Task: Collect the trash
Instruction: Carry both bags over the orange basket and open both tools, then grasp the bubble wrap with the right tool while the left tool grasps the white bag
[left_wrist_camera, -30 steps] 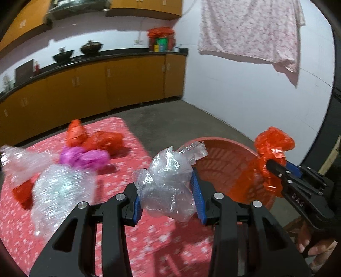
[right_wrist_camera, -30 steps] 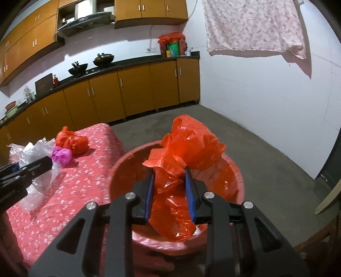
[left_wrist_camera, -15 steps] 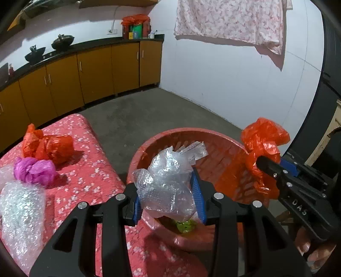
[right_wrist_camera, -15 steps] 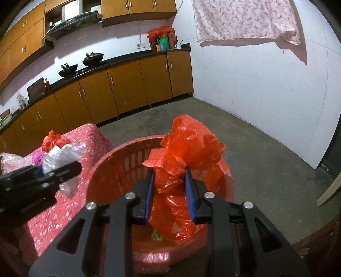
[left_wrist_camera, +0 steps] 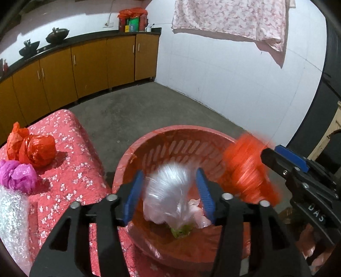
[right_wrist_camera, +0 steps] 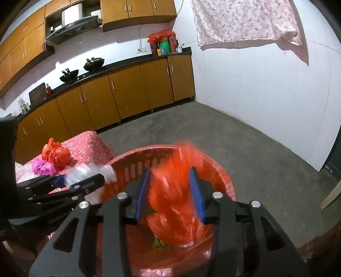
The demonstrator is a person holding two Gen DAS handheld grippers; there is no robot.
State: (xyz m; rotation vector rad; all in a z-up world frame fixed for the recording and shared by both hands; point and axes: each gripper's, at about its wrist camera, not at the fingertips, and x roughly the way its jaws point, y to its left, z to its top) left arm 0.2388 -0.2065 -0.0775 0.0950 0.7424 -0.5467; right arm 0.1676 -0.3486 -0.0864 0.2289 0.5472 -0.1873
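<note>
A red slotted plastic basket [left_wrist_camera: 149, 144] [right_wrist_camera: 221, 170] stands on the floor beside the table. My left gripper [left_wrist_camera: 169, 194] is open above it, and a clear bubble-wrap wad [left_wrist_camera: 168, 191] drops blurred between its blue pads. My right gripper [right_wrist_camera: 170, 191] is open over the basket too, and a red plastic bag [right_wrist_camera: 170, 196] [left_wrist_camera: 247, 170] falls blurred between its pads. Green and pale scraps [left_wrist_camera: 181, 230] lie at the basket's bottom.
The table with a red flowered cloth [left_wrist_camera: 70, 170] holds a red bag bundle [left_wrist_camera: 32, 147], a purple bag [left_wrist_camera: 17, 174] and a bubble-wrap sheet [left_wrist_camera: 10, 217]. Orange kitchen cabinets [right_wrist_camera: 127, 93] line the back. A cloth [right_wrist_camera: 245, 19] hangs on the white wall.
Both grippers have opened over the basket. The bubble-wrap wad and the red bag have left the pads and are falling. The left gripper moved right, from over the table to over the basket.
</note>
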